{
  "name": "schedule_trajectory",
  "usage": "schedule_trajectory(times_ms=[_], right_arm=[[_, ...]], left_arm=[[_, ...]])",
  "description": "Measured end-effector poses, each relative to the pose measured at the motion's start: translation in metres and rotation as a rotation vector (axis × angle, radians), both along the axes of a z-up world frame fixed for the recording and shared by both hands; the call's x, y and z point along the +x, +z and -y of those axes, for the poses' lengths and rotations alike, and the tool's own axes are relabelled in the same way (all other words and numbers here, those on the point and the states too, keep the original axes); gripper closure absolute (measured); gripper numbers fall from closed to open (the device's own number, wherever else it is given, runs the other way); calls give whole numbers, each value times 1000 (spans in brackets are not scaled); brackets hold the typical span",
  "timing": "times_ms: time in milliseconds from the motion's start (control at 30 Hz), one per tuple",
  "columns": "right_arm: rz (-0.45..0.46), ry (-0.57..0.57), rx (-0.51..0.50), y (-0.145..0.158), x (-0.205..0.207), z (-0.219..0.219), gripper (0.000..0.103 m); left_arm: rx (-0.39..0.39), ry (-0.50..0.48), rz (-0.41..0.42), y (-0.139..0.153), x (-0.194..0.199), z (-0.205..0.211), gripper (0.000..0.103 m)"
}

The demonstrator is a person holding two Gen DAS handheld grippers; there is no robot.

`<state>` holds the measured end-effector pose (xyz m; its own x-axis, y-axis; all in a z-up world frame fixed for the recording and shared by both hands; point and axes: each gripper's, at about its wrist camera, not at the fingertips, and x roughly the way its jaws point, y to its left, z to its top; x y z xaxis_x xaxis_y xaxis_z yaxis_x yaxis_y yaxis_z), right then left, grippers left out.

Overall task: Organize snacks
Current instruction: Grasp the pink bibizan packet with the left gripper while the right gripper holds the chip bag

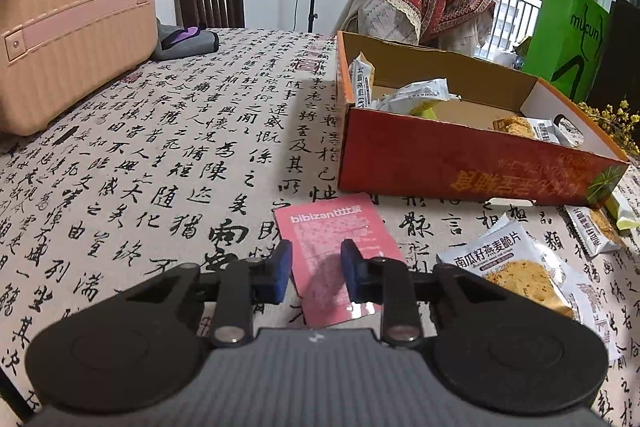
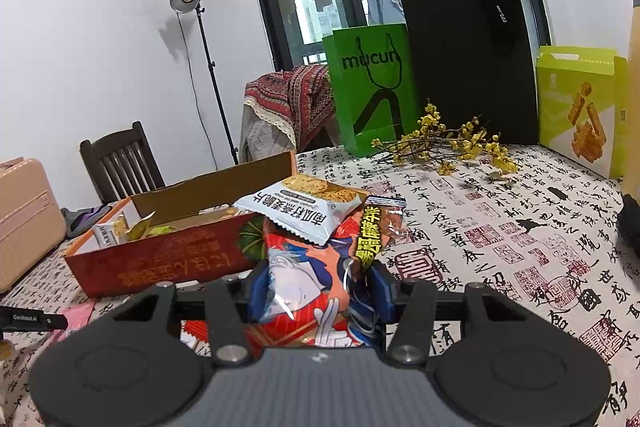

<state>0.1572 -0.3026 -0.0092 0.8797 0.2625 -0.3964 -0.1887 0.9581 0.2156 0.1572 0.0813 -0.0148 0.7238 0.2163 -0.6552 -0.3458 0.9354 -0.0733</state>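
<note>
The left hand-held gripper [image 1: 316, 269] hangs empty over a pink packet [image 1: 334, 251] lying on the table [image 1: 160, 147] before the red box [image 1: 460, 163]; the right hand-held gripper [image 2: 318, 291] clamps an orange snack bag [image 2: 304, 279]

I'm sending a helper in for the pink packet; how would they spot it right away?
Start at the red cardboard box on the calligraphy tablecloth. Just in front of its near left corner lies the pink packet, flat on the cloth between the left gripper fingers. It is the only plain pink one; its neighbour, the white oat crisp packet, shows golden crisps.
</note>
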Motion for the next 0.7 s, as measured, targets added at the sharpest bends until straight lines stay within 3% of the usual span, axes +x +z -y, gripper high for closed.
schedule_trajectory(times_ms=[67, 133, 200, 333, 400, 533, 633, 700], right_arm=[[2, 1, 0, 1, -2, 0, 52], [-1, 1, 0, 0, -2, 0, 52], [-2, 2, 0, -1, -2, 0, 52], [-6, 2, 6, -3, 0, 2, 52], [-9, 4, 11, -4, 0, 3, 52], [-13, 8, 19, -6, 1, 4, 52], [-8, 25, 24, -6, 0, 3, 52], [-4, 41, 22, -6, -2, 0, 52]], left_arm=[[-6, 8, 1, 1, -2, 0, 74], [-17, 13, 3, 2, -3, 0, 61], [-22, 32, 6, 4, -1, 1, 32], [-6, 29, 14, 8, 9, 13, 20], [46, 42, -7, 6, 19, 23, 10], [151, 96, -92, -8, 36, 35, 10], [120, 112, -78, -13, 32, 31, 8], [64, 97, -73, -12, 29, 23, 17]])
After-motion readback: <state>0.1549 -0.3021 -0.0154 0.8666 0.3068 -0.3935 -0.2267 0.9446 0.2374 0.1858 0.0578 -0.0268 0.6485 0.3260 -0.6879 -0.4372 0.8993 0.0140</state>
